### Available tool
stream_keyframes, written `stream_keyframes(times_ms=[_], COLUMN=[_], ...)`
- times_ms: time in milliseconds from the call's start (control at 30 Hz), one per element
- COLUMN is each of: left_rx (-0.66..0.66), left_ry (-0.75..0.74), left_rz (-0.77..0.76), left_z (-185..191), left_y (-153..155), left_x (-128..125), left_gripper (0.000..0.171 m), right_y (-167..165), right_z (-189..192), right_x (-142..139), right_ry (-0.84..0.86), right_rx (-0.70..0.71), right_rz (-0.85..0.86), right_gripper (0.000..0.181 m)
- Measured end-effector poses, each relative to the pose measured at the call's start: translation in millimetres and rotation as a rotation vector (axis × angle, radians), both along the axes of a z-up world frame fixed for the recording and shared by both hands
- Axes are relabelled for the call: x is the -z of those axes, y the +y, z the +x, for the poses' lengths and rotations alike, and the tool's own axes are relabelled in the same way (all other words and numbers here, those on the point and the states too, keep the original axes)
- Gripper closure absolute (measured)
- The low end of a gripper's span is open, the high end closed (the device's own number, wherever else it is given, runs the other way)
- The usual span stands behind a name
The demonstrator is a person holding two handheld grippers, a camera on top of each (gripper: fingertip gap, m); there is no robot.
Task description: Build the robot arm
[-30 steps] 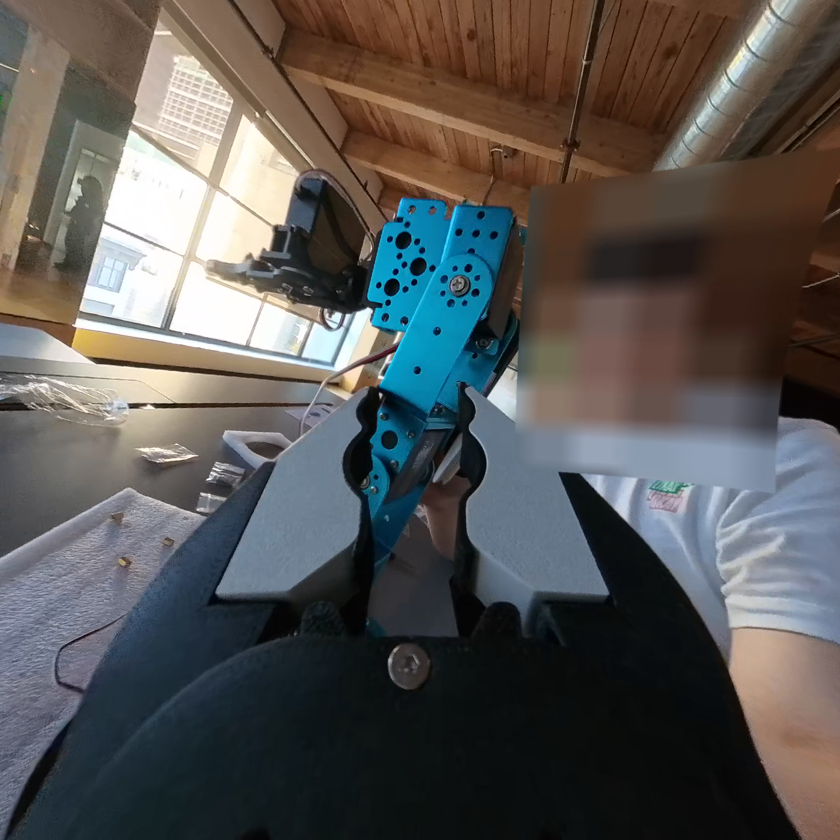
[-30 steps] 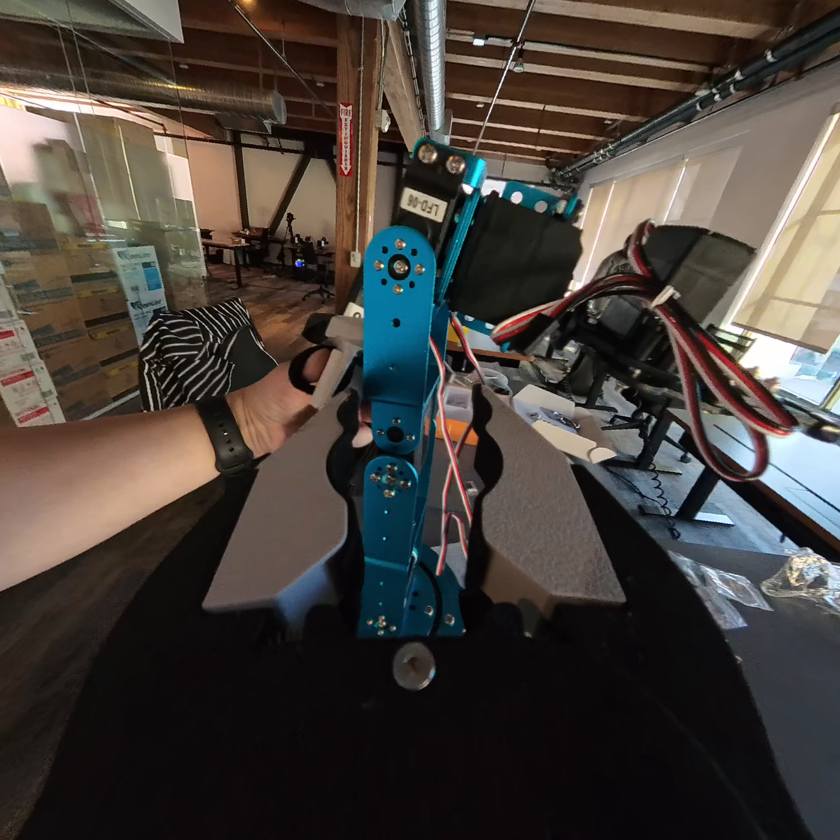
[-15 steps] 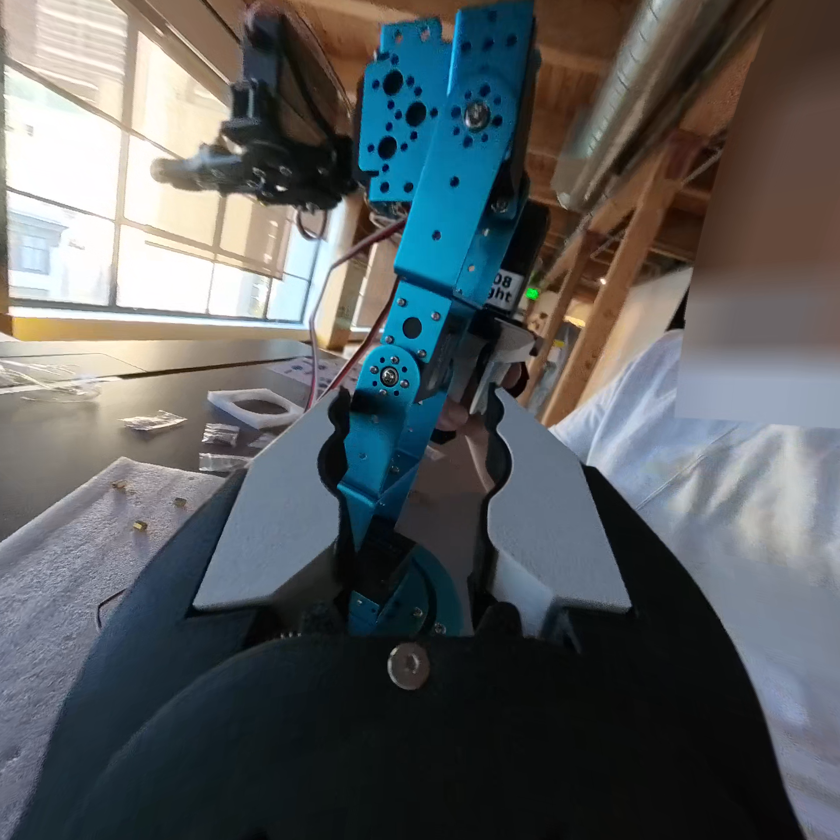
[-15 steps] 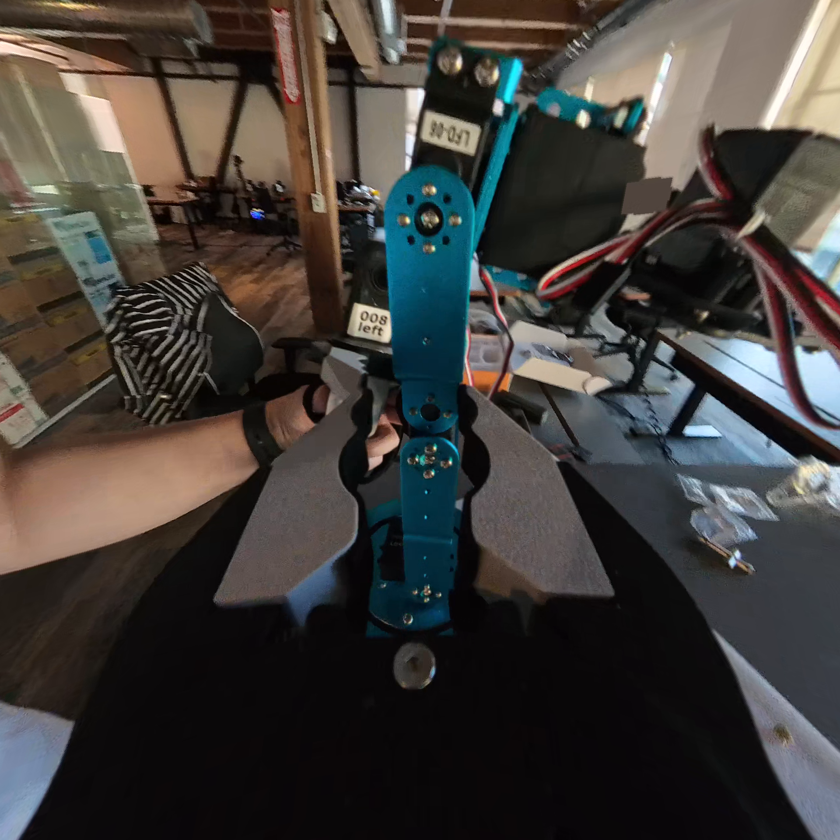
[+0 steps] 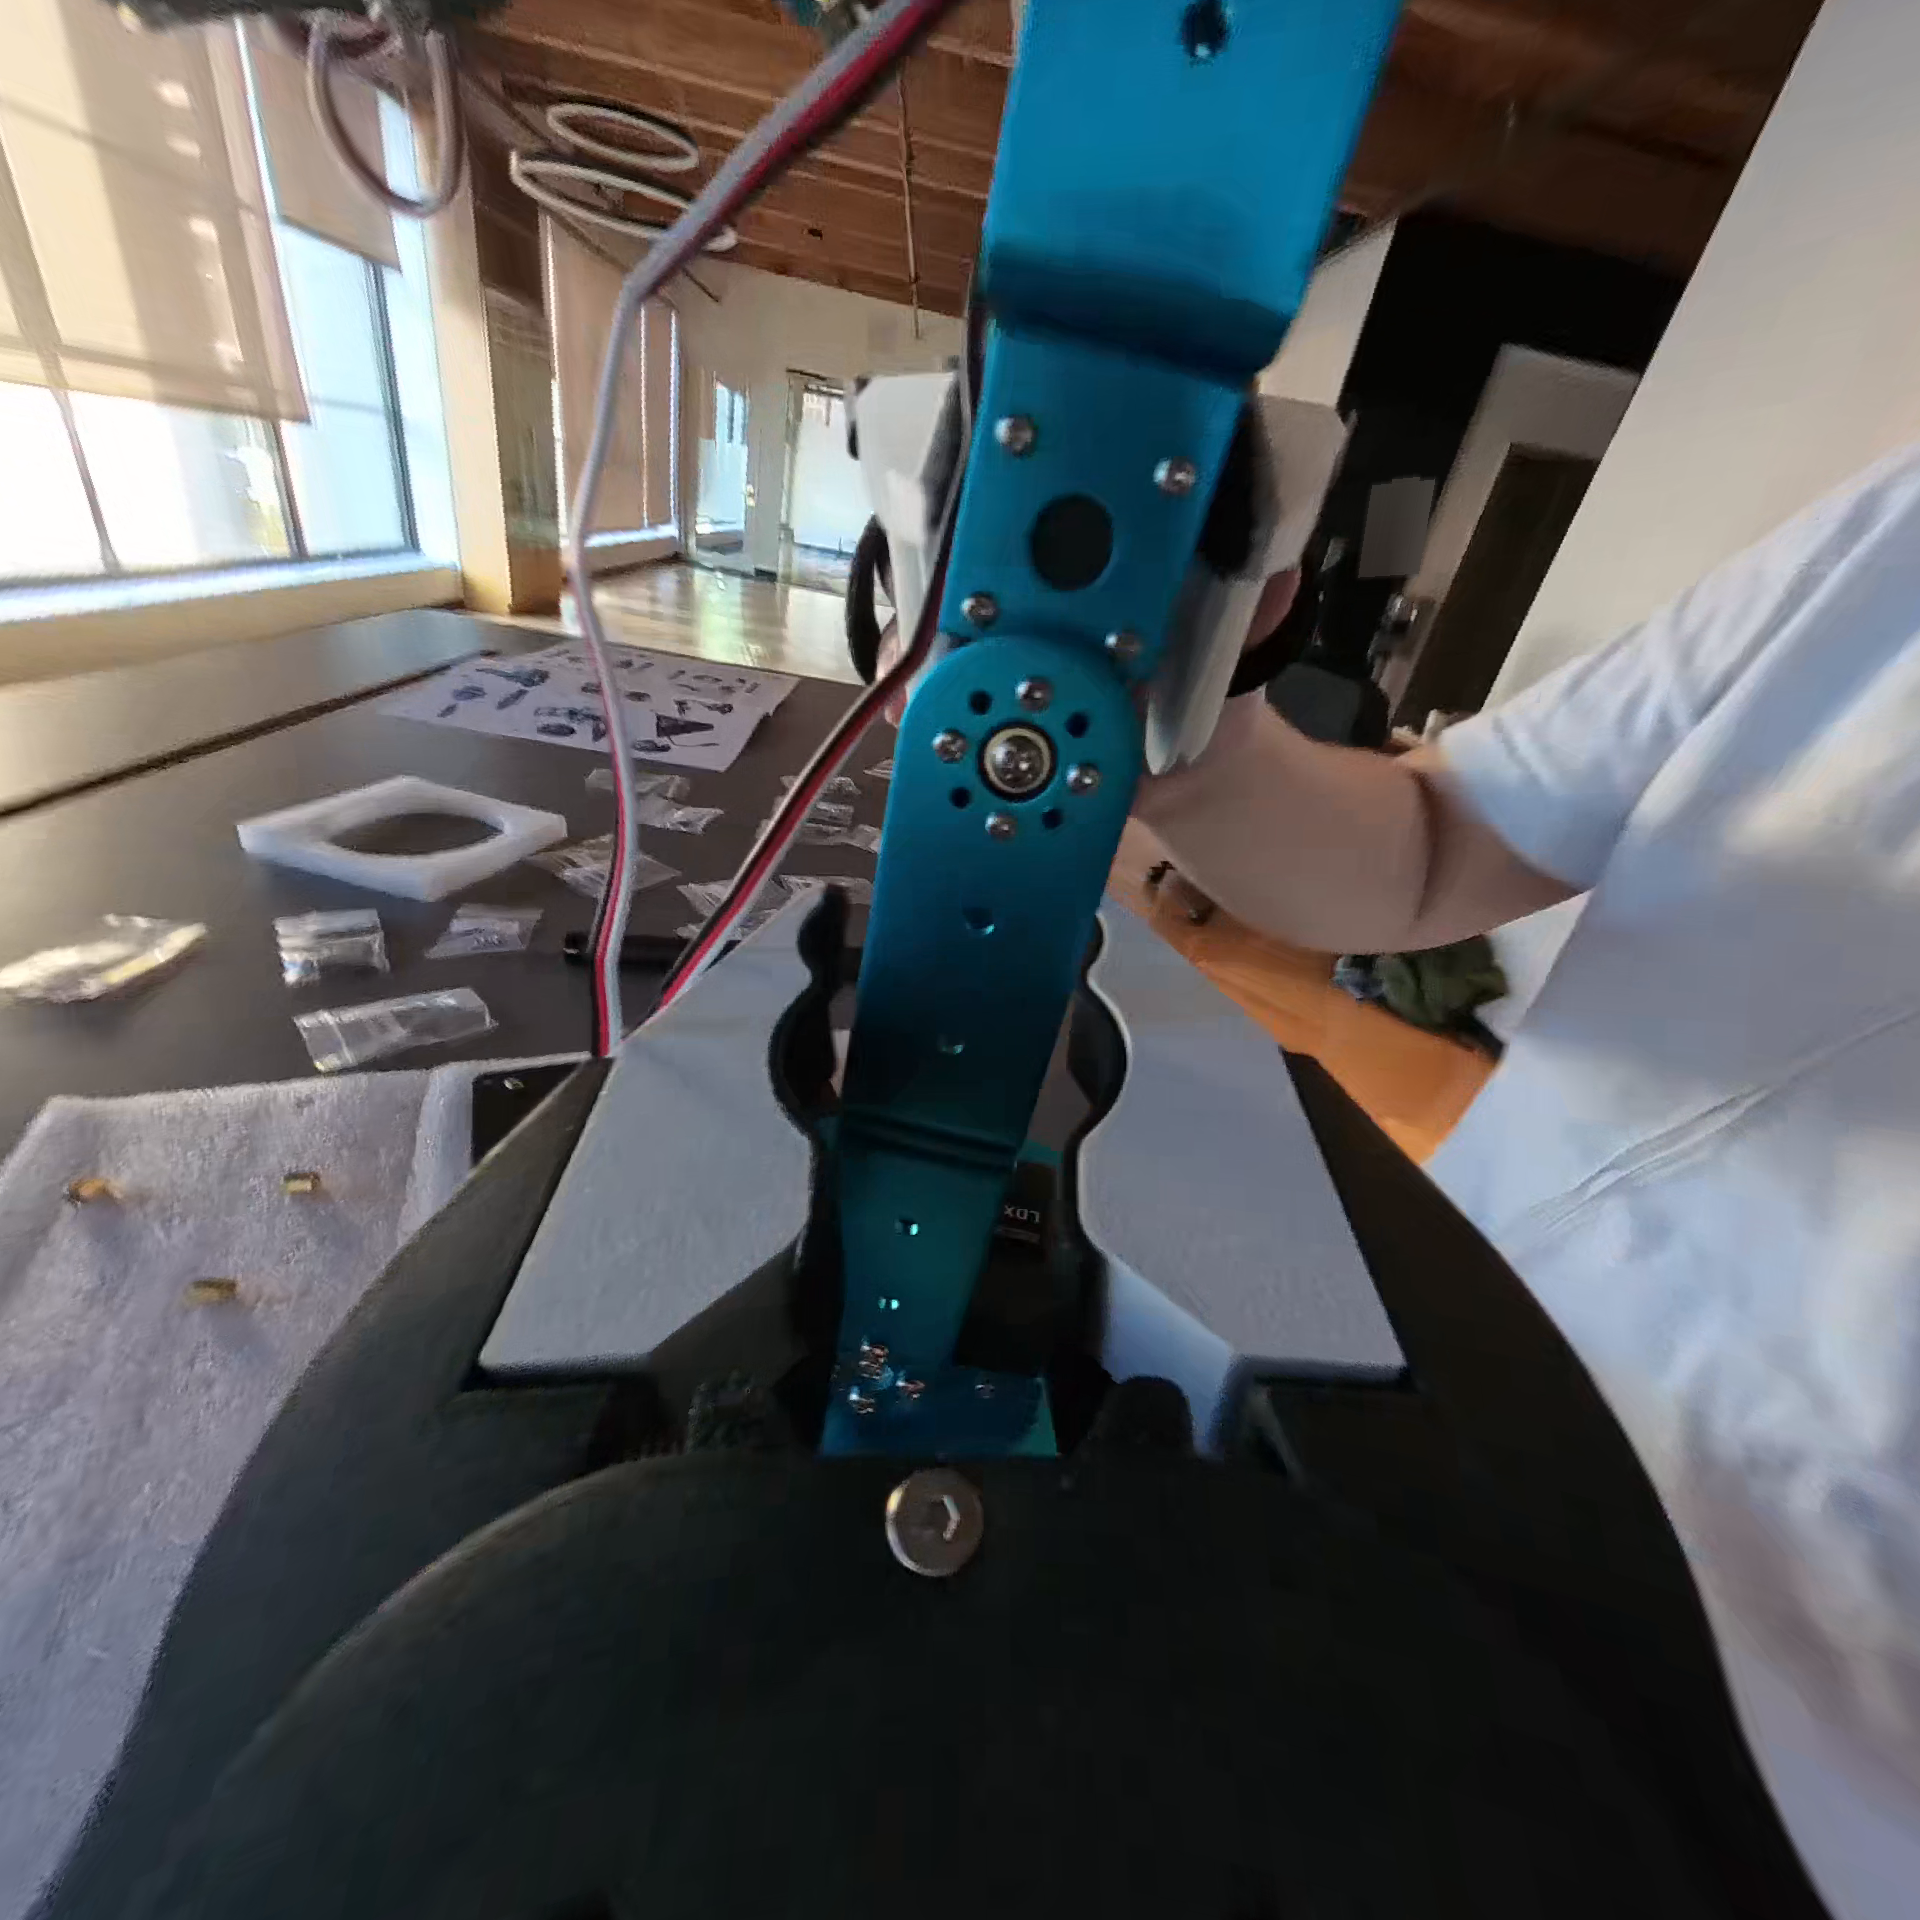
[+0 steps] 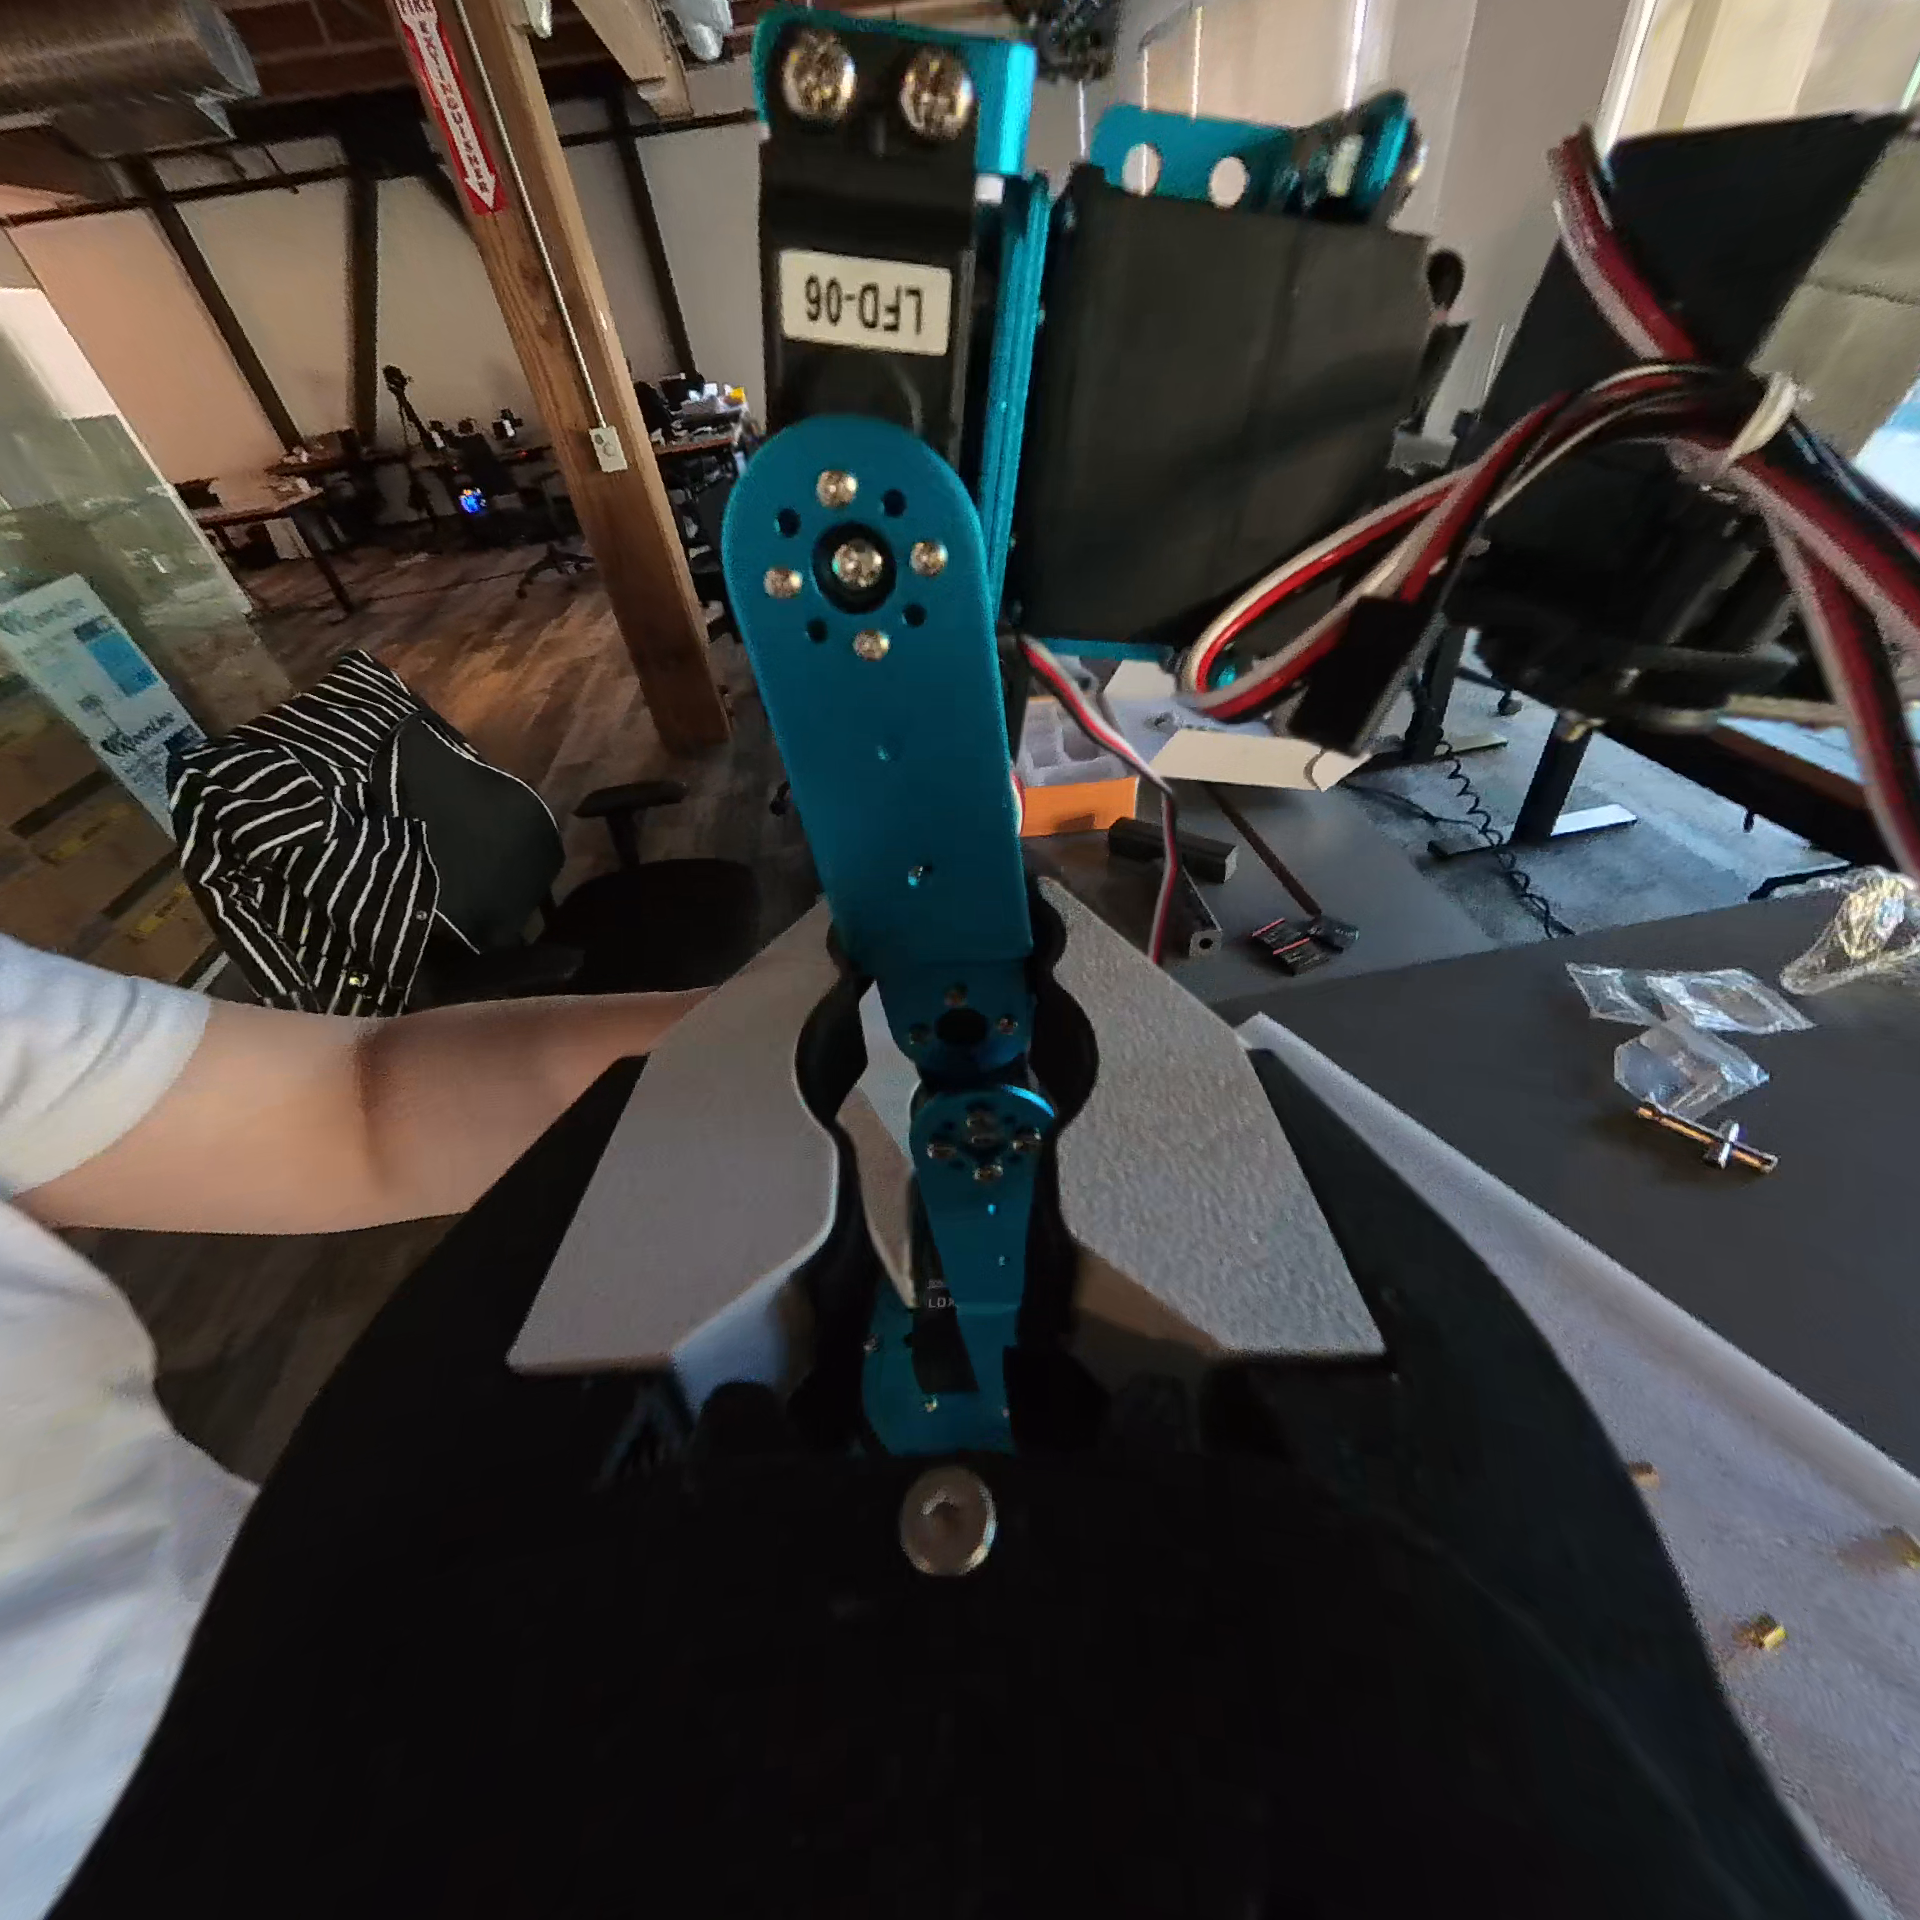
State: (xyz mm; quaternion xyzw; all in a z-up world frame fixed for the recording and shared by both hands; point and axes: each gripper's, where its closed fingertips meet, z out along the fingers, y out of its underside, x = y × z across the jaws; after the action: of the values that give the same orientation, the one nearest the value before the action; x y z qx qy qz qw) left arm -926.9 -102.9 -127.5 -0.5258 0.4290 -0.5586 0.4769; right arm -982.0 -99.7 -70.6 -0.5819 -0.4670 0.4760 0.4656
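Observation:
A blue metal robot arm (image 5: 1018, 748) with black servos and red, white and black wires is held up above a black table. My left gripper (image 5: 961, 935) is shut on its lower link, grey fingers (image 5: 665, 1174) on either side. In the right wrist view the same arm (image 6: 873, 665) rises between the fingers, and my right gripper (image 6: 940, 914) is shut on it. A black servo (image 6: 873, 312) and a wire bundle (image 6: 1558, 457) sit at its top. The other gripper's white body (image 5: 1236, 582), held by a hand, shows behind the arm in the left wrist view.
A white towel (image 5: 156, 1299) with small brass pieces (image 5: 213, 1290) lies on the black table (image 5: 156, 862). Beyond it are a white foam frame (image 5: 405, 831), several plastic bags (image 5: 395, 1023) and a printed sheet (image 5: 613, 707). A chair with a striped garment (image 6: 312, 821) stands at left.
Both grippers have swung round and tipped down with the blue arm still held, so the views show more of the table and room. The arm's upper part now looks closer.

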Motion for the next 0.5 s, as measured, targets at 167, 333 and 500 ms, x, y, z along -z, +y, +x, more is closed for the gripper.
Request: stream_keyframes(times_ms=[167, 333, 500], left_rx=[-0.014, -0.007, -0.016], left_ry=[0.015, 0.147, 0.151], left_rz=[0.062, 0.092, 0.091], left_z=[3, 12, 10], left_y=[-1, -4, -5], left_x=[3, 27, 27], left_gripper=[0.139, 0.137, 0.138], right_y=[-1, -2, -3], right_z=[-1, 0, -1], right_x=[-4, -3, -2], right_ry=[0.029, 0.005, -0.009], right_rx=[0.028, 0.030, 0.014], right_rz=[-0.040, -0.085, -0.137], right_gripper=[0.154, 0.154, 0.153])
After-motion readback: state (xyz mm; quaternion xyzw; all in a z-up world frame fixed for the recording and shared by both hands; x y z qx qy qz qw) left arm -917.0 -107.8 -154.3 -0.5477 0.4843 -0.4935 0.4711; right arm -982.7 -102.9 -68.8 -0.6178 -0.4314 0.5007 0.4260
